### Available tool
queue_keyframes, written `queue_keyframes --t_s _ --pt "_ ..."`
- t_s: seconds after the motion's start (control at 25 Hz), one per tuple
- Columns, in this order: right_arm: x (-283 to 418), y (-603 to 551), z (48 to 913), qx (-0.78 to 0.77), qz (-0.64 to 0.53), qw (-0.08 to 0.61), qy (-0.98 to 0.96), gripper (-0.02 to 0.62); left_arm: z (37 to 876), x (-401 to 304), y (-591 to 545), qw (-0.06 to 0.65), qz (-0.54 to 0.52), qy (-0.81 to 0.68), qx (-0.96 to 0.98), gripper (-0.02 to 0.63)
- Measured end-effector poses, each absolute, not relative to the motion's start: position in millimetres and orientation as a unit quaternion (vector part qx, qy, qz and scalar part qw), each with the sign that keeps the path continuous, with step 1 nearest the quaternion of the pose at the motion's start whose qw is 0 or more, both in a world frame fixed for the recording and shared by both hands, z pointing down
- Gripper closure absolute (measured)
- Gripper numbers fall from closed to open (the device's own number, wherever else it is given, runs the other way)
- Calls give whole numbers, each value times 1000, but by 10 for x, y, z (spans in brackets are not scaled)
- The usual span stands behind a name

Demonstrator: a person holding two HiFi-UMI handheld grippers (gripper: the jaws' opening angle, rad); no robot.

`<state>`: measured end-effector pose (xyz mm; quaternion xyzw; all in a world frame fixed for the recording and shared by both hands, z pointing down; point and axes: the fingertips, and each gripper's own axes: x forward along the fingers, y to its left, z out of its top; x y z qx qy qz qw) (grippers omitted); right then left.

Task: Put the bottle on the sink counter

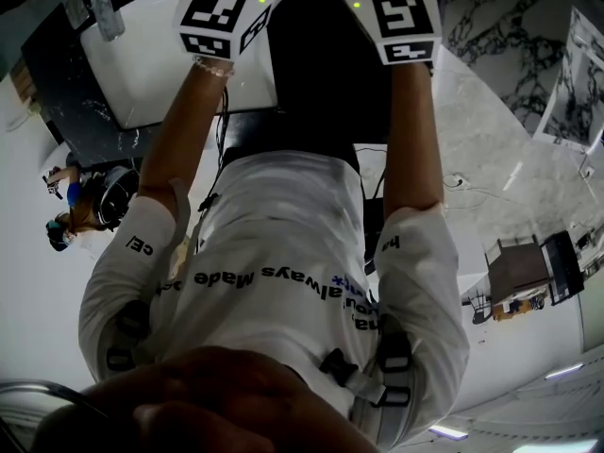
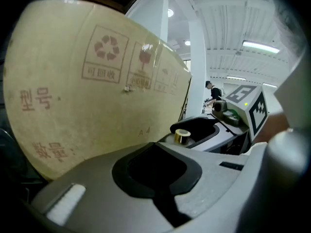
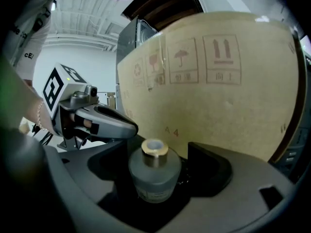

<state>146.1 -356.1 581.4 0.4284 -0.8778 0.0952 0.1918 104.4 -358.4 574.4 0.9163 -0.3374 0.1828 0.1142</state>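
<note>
Bottle [image 3: 154,176] of frosted glass, with a gold collar [image 3: 155,150] round its open neck, stands upright between the jaws of the right gripper [image 3: 158,165]. Those jaws are spread wide. The dark pad [image 3: 210,168] on one side stands clear of the glass with a gap showing. On the other side the bottle overlaps the dark recess, and contact there cannot be judged. What the bottle rests on is hidden by the gripper's grey body.

The left gripper [image 2: 158,174] has its jaws drawn together, with only a thin dark seam between them and nothing held. It sits just beside the right gripper, and from its own view the bottle's gold collar shows in the neighbouring jaws.

Close behind both grippers rises a tan cardboard box [image 3: 218,96] printed with faded handling symbols, among them an umbrella and upward arrows.

In the head view the two marker cubes [image 1: 225,15] sit side by side at the top, on bare forearms [image 1: 184,130] reaching out from a white shirt [image 1: 274,281].
</note>
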Motion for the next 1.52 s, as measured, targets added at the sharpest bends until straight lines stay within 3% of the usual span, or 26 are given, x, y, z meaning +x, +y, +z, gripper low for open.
queue_keyframes --t_s 0.44,0.6,0.72,1.52 --pt "1483 -2937 4541 456 51 152 -875 243 4503 958 -2885 93 115 -323 935 603" --pt "1429 -2618 4010 462 47 125 -877 362 4136 894 -2574 98 91 -311 941 603" --pt "1379 -2387 3677 463 45 120 -877 413 3869 825 -2359 95 72 -305 945 603" --pt "1064 -1270 2277 451 22 45 -891 550 2508 698 -1250 48 7 -247 968 603"
